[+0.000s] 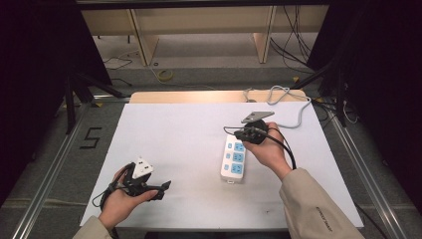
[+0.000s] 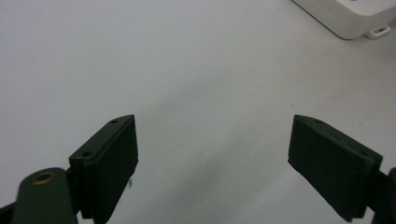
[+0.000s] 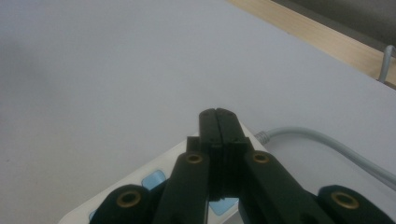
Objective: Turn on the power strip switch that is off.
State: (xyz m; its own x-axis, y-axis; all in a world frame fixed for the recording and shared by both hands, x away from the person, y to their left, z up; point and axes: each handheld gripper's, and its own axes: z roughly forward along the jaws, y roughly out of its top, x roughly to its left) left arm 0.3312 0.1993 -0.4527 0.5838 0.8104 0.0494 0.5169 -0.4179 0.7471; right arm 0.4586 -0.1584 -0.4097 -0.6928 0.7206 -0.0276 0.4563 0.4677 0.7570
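Hovering right gripper [image 3: 218, 114] over power strip [image 1: 234, 159]

All views share the power strip [image 1: 234, 161], perhaps closest rightward.

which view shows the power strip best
The high view: the whole power strip lies on the white table with its blue sockets and grey cable in sight. The right gripper view shows its cable end, partly behind the shut right tool. The left gripper view catches just one white corner at the top right.
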